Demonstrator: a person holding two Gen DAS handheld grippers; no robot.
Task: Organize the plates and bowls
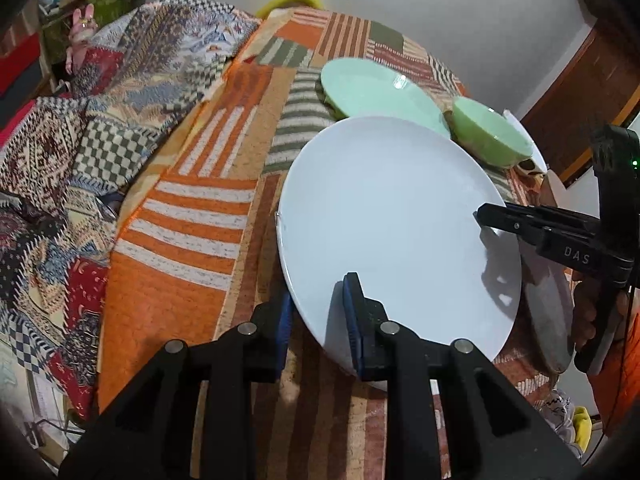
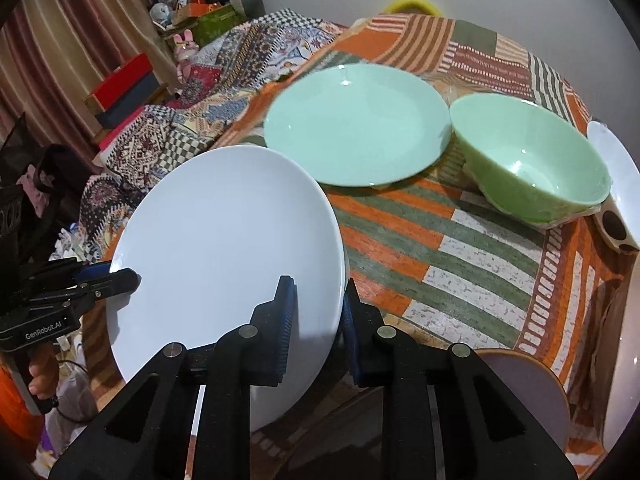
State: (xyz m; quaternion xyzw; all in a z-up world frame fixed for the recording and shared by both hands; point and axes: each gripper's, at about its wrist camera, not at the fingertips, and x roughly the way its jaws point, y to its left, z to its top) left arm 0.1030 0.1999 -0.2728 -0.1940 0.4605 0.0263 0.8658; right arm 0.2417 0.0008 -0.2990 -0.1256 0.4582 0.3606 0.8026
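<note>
A large white plate (image 1: 392, 216) (image 2: 224, 248) is held tilted above the striped tablecloth (image 1: 192, 208) (image 2: 460, 256). My left gripper (image 1: 318, 320) is shut on its near rim and shows in the right wrist view (image 2: 114, 278) at the plate's left edge. My right gripper (image 2: 318, 320) is shut on the plate's opposite rim and shows in the left wrist view (image 1: 486, 216). Behind sit a mint green plate (image 1: 380, 92) (image 2: 356, 124) and a green bowl (image 1: 492, 136) (image 2: 532, 164), upright on the cloth.
Another white plate (image 2: 618, 168) lies at the far right by a spotted mug (image 2: 616, 228). A brownish dish (image 2: 528, 392) sits at the near right. A patterned quilt (image 1: 80, 140) drapes left of the table, with cluttered boxes (image 2: 128, 88) beyond.
</note>
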